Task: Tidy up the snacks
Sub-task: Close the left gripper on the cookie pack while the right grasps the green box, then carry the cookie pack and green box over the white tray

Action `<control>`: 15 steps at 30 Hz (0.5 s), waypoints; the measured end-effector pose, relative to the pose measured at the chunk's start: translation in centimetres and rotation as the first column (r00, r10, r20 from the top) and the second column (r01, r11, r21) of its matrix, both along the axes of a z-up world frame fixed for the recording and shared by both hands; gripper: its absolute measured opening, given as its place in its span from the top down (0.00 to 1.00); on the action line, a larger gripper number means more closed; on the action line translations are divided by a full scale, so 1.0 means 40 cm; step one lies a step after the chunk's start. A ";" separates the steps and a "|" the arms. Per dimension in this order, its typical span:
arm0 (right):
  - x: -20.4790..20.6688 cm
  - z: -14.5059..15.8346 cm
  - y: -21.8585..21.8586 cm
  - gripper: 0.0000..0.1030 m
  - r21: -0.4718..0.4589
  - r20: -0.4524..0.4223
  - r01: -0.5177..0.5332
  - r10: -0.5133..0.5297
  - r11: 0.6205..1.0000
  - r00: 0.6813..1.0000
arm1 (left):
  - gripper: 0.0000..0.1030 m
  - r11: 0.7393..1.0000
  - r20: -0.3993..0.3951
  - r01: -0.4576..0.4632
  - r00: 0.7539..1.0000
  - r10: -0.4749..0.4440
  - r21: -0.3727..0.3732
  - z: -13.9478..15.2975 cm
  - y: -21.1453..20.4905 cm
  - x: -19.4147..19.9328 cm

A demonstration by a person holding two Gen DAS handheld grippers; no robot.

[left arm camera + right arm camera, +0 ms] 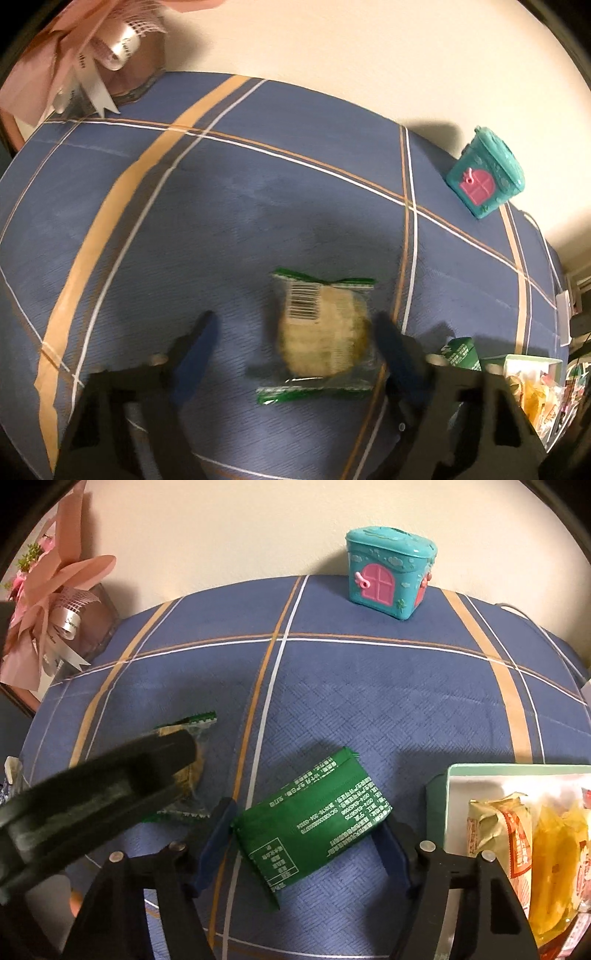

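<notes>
A clear packet with green ends and a round pale cake [321, 339] lies on the blue checked cloth [221, 206]. My left gripper [297, 350] straddles it, open: the right finger [397, 354] is at the packet's edge and the left finger [197, 350] stands well clear. A green printed packet [314, 823] fills the gap of my right gripper [304, 838], both blue pads touching its ends. The left tool's black body [103, 779] covers part of the cake packet [192, 771]. A mint-rimmed box [454, 794] at the right holds several wrapped snacks [495, 834].
A teal toy house with a pink door [391, 576] stands at the table's far edge by the wall. A pink wrapped bouquet [55, 602] sits at the far left corner. The same box [532, 360] shows at the lower right of the left wrist view.
</notes>
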State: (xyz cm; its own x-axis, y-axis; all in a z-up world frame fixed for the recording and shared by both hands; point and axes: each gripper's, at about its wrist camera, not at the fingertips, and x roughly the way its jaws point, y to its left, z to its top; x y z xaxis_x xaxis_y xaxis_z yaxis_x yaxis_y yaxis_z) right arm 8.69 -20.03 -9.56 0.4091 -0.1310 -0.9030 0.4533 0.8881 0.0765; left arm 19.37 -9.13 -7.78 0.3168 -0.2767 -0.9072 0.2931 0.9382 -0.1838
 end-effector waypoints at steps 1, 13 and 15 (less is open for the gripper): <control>0.000 0.001 0.000 0.29 -0.001 0.001 -0.002 0.002 1.000 1.000 | 0.38 1.000 0.000 0.008 1.000 -0.008 0.009 -0.002 -0.009 -0.001; 0.008 0.010 -0.001 0.30 0.016 -0.017 -0.004 0.004 1.000 1.000 | 0.50 0.999 0.002 -0.017 1.000 0.016 0.044 0.015 0.022 -0.018; 0.004 0.019 0.006 0.30 0.014 -0.019 -0.009 0.010 1.000 1.000 | 0.50 0.999 -0.008 -0.027 1.000 0.027 0.041 0.019 0.038 -0.026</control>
State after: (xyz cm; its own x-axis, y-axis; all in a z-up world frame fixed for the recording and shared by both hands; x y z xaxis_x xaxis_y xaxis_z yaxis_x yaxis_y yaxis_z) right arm 8.85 -19.80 -8.81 0.3927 -0.1149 -0.9124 0.4463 0.8913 0.0799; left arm 18.34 -7.60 -7.03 0.3158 -0.2308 -0.9203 0.2661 0.9526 -0.1476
